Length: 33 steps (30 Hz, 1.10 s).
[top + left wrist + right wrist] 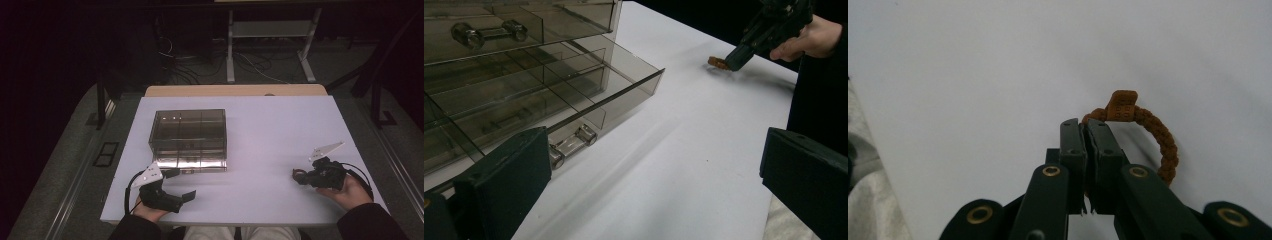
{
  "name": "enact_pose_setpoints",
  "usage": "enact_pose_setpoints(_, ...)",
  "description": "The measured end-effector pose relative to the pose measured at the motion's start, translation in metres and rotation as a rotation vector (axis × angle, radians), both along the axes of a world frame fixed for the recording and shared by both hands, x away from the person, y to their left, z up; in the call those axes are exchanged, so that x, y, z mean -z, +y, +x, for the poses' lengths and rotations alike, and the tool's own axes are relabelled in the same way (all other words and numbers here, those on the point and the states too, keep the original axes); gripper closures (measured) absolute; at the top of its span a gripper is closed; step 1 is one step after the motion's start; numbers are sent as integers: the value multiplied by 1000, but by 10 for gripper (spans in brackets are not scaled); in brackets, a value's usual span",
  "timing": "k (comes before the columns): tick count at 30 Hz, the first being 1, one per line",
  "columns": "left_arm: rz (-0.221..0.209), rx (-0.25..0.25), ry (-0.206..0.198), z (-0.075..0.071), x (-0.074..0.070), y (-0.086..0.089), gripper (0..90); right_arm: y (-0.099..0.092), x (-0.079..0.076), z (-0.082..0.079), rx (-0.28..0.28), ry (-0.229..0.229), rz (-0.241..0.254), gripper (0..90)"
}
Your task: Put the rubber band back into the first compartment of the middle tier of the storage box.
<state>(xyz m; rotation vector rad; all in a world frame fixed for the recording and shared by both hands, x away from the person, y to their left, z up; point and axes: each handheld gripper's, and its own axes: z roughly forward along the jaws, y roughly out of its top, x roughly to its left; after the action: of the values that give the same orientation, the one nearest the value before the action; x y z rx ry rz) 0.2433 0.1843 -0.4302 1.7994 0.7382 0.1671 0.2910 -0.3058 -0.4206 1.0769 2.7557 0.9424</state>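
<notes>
Gripping a braided brown bracelet, the right gripper has its jaws pressed together on one side of the loop, low over the white table at the person's right; the rest of the loop and its small square charm stick out past the fingertips. Judged step: pick-up made, carry not begun. Left gripper rests at the near left edge, jaws wide apart with nothing between them. Just beyond it stands a smoked clear drawer box, its lowest drawer pulled out, divided into compartments that look empty. Next move likely calls for lifting the bracelet clear, carrying it across to the open drawer, and releasing over one compartment. Risk: the loop may snag on the drawer front.
</notes>
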Motion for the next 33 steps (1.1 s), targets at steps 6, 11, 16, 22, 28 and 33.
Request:
enact_pose_setpoints(6, -1, -1, 0, 0, 0, 0, 0, 3, -14, 2, -14, -19, 43, 855)
enact_pose_setpoints(11, -1, -1, 0, 0, 0, 0, 0, 11, -26, 3, -32, -35, 78, 855)
enact_pose_setpoints(16, -3, -2, 0, 0, 0, 0, 0, 18, -34, 5, -51, -46, 93, 855)
enact_pose_setpoints(22, -3, 0, 0, 0, 0, 0, 0, 32, -40, 8, -78, -60, 109, 855)
enact_pose_setpoints(28, -4, 1, -1, 0, 0, 1, 0, 44, -49, 12, -100, -73, 127, 855)
enact_pose_setpoints(33, -3, 4, -1, 0, 0, 0, 0, 54, -55, 15, -124, -78, 142, 855)
